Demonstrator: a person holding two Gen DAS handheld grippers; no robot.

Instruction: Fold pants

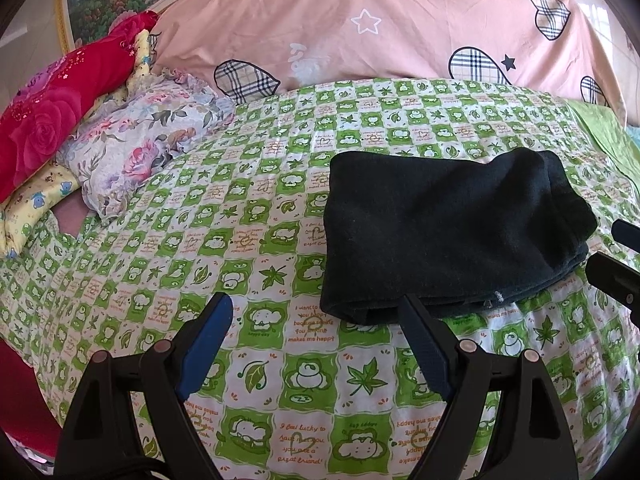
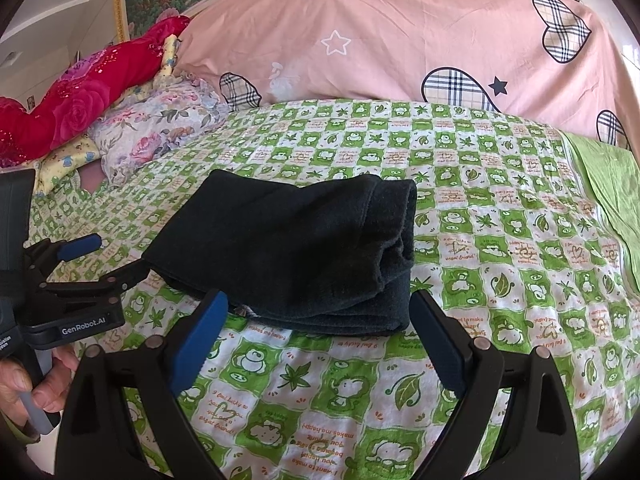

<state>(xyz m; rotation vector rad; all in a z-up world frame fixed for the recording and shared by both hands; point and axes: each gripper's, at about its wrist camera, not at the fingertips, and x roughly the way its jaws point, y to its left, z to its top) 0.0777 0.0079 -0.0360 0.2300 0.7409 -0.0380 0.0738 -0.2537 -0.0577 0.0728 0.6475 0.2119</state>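
In the left wrist view, the pants (image 1: 452,232) are seen as a dark, compact folded stack lying on the green checked sheet (image 1: 248,248), toward the right of the frame, with several layers showing along the near edge. The fold is judged nearly or fully done, so what remains is best done as a light tidying: edges should be squared and the top layer pressed flat without the stack being dragged over the sheet. The left gripper (image 1: 316,344) is held wide open above the sheet with nothing between its blue pads; its right finger sits just before the near edge of the pants, though contact cannot be told. The tips of the right gripper (image 1: 618,256) are glimpsed at the right edge, just beside the stack. In the right wrist view, the pants (image 2: 288,248) lie centred ahead, the rolled fold at their right side bulging slightly, which is where flattening would be judged most useful. The right gripper (image 2: 320,340) is likewise spread wide and empty, its fingers flanking the near edge of the stack. The left gripper (image 2: 92,260) is seen at the left, open, beside the pants' left corner
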